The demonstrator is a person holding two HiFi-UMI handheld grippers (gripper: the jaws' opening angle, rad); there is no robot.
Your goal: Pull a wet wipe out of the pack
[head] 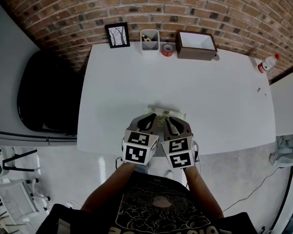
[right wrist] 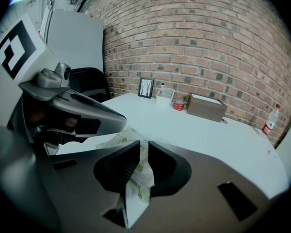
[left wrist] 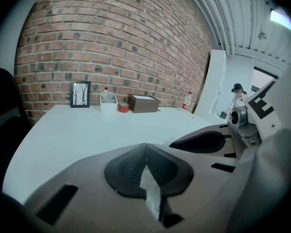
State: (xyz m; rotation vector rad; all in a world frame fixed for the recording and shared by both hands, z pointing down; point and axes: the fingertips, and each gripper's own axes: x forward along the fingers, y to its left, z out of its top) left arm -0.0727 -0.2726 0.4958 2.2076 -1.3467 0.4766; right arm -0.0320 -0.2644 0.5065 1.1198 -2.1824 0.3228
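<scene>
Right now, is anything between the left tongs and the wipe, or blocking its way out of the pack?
Nothing visible does. The left tongs are shut on the white wipe, and the right tongs are shut on the pack, close beside them at the table's near edge.

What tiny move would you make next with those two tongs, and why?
Probably lift the left tongs away: they are shut on a white wet wipe, while the right tongs pinch what looks like the pack at the near edge of the table.
</scene>
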